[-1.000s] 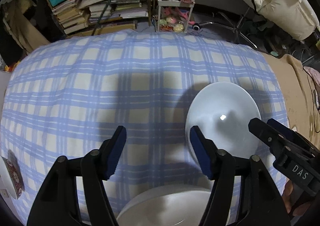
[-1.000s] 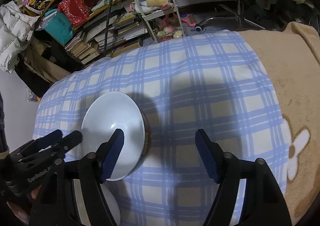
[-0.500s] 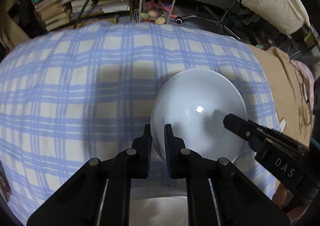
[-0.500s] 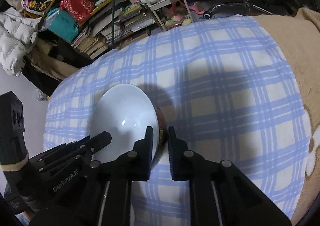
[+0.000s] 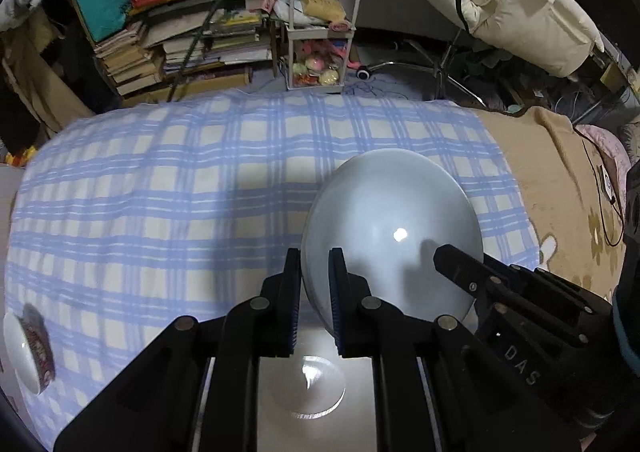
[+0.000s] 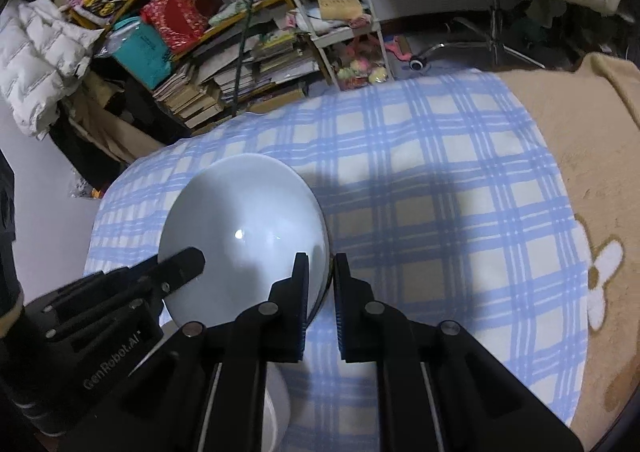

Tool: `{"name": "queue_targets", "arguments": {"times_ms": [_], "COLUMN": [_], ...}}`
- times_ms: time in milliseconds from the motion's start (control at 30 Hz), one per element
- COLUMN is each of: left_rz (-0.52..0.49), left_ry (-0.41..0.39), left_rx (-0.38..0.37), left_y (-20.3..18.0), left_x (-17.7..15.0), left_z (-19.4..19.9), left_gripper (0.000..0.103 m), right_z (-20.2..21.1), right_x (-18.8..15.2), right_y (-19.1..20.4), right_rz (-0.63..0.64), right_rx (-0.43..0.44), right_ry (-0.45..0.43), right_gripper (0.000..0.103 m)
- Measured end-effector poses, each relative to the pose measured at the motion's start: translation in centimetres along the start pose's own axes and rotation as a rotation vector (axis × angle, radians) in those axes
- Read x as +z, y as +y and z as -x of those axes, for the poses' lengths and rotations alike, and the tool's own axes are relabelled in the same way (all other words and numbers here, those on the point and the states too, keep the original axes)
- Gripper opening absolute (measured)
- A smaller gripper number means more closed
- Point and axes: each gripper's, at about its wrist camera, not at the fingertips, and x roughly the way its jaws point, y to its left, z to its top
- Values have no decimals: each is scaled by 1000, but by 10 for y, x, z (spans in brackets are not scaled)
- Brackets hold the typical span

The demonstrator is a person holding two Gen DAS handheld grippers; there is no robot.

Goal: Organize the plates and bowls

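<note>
A white bowl [image 5: 388,228] is held up over the blue checked cloth [image 5: 180,192]. My left gripper [image 5: 314,284] is shut on its left rim. My right gripper [image 6: 321,284] is shut on its right rim; the bowl [image 6: 244,228] fills the left middle of the right wrist view. Each gripper shows in the other's view: the right one [image 5: 500,292], the left one [image 6: 132,292]. A white plate [image 5: 308,384] lies below the bowl, under my left gripper's arms. A small bowl with a red patterned rim [image 5: 28,352] sits on the cloth at the far left.
The cloth covers a bed, with a tan blanket [image 6: 592,140] on its right side. Beyond the far edge stand shelves of books [image 5: 192,40], a white wire cart [image 5: 320,24] and a chair with a cream coat [image 5: 520,0].
Both grippers went from wide open to shut on opposite rims of the white bowl. The bowl has risen off the cloth and the plate below it has come into view.
</note>
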Motion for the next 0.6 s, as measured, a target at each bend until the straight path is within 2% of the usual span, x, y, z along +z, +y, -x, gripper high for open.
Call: {"name": "queue_targets", "arguments": {"times_ms": [267,600], "left_rz": [7,56], "left_ry": [-38,-59], "left_rx": [50,53], "left_y": [7,19], "left_x": [-23,-63], "left_z": [44,77], "left_gripper": [12,13], "right_z": [27,52], "right_x": [-21,-58], "right_y": [25,48], "right_rz": [42,106], "right_rx": [40,49], "right_ry": [-24,-27], "right_gripper": [13,13]}}
